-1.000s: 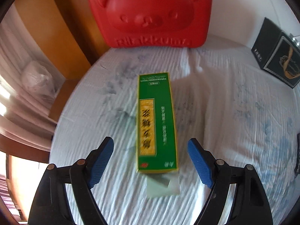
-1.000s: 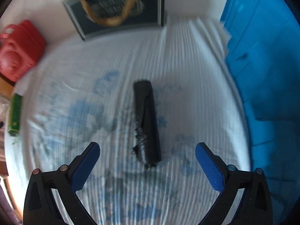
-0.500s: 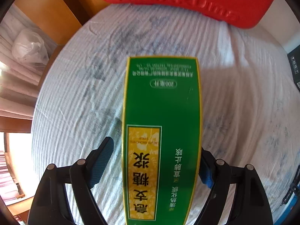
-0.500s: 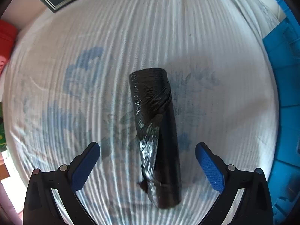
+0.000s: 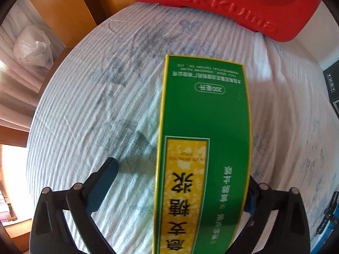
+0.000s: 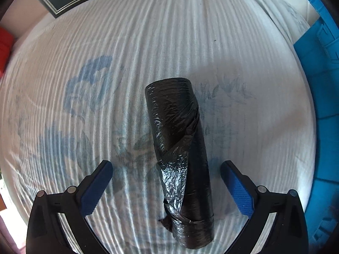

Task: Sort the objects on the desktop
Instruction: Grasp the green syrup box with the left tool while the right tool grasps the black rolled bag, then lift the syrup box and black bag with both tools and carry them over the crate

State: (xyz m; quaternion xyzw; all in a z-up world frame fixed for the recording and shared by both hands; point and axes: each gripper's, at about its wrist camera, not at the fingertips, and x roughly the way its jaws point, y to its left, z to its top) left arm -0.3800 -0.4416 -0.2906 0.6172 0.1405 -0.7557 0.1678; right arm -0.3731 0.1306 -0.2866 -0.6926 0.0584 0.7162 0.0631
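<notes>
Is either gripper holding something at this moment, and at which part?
Nothing is held. The left gripper is open around the green box; its left finger stands clear. The right gripper is open astride the black bag roll.

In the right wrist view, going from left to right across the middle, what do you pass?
Red case → blue flower print on the cloth → black bag roll → blue crate.

Green box between my left claw's pads

My left claw (image 5: 175, 188) stands spread around the green box (image 5: 203, 154), which runs from frame centre to the bottom edge. The left pad (image 5: 101, 188) is apart from it; the right pad is mostly hidden. A red case (image 5: 222, 4) sits top centre on the white striped cloth (image 5: 95, 105).
</notes>
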